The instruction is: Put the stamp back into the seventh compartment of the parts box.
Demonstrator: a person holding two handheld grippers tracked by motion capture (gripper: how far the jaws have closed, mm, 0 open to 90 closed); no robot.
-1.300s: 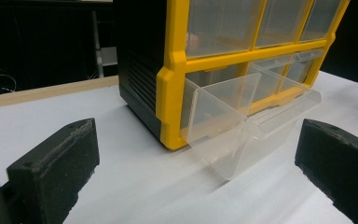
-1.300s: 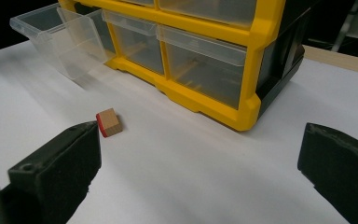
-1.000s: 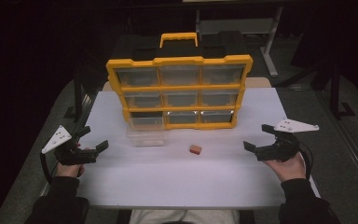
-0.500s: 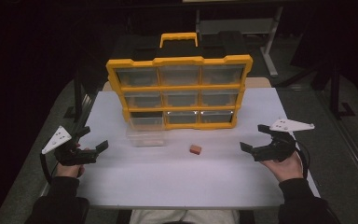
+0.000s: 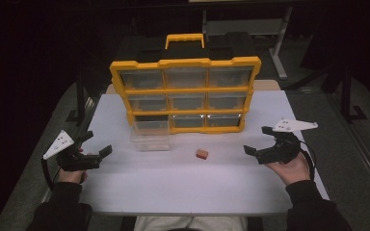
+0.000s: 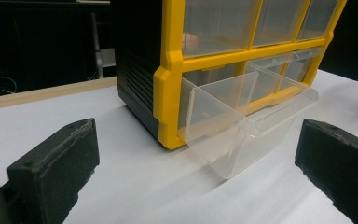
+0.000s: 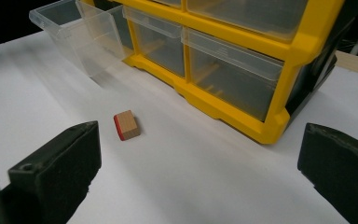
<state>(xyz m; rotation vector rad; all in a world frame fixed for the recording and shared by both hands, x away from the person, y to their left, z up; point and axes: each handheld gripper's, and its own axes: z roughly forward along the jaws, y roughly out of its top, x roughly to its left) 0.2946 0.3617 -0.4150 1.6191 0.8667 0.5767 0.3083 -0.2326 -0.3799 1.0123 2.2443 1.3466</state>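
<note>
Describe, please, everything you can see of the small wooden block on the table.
The small wooden block is a short squarish piece of pale wood with one red end face. It lies flat on the white table, loose, in front of the yellow drawer cabinet and beside the pulled-out clear drawer, apart from both. Nothing touches it; the open right tongs point toward it.

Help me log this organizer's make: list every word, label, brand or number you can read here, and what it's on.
None: no readable text in any view.
The organizer, its pulled-out drawer and the small block show no legible label, brand or number.
</note>
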